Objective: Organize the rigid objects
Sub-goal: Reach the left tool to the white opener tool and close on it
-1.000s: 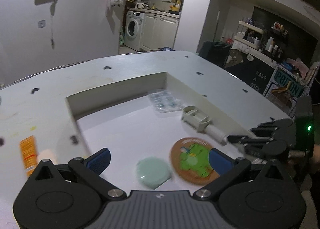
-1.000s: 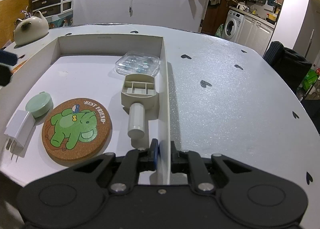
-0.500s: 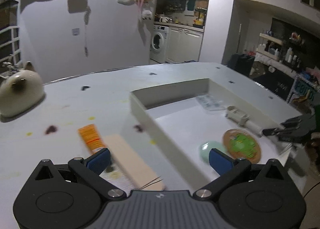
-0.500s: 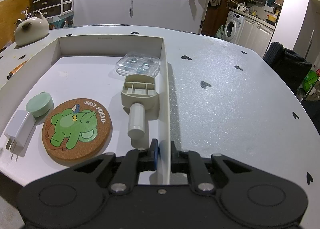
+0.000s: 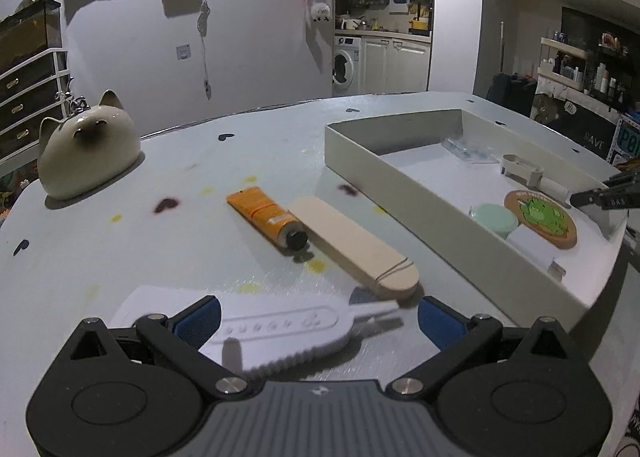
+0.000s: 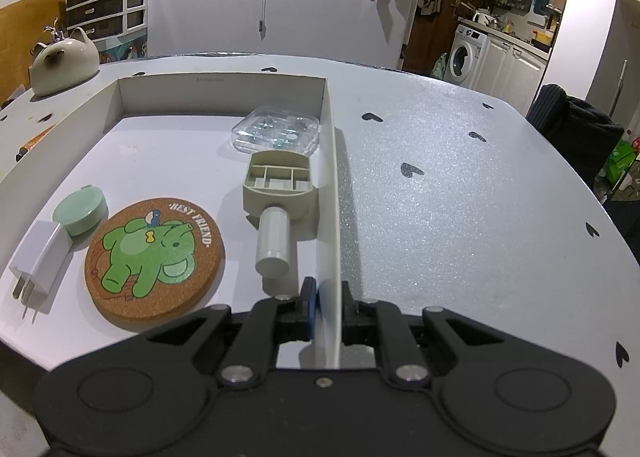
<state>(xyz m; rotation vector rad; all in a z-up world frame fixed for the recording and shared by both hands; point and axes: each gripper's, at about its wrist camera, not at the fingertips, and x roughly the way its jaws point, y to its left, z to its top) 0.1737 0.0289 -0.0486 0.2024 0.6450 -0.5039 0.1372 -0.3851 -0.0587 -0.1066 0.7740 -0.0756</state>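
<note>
- Left wrist view: left gripper [image 5: 318,317] spread wide, holding nothing, low over the table [image 5: 120,257]
- White brush [image 5: 296,331] lies between its fingers, on a white sheet
- Wood stick [image 5: 352,245] just beyond the brush, orange tube [image 5: 266,217] touching the stick's left side
- Tray [image 5: 400,177] right of the stick; cat jar [image 5: 86,145] far left of the tube
- Right gripper [image 5: 608,193] shows at the tray's far right wall
- Right wrist view: right gripper [image 6: 326,303] pinching the tray's [image 6: 332,177] right wall, one finger inside, one outside
- Inside the tray: coaster [image 6: 156,257] near front, green tin [image 6: 80,213] and charger [image 6: 40,261] left of it, touching; beige holder [image 6: 278,197] right of coaster along the wall, clear case [image 6: 276,131] behind holder
</note>
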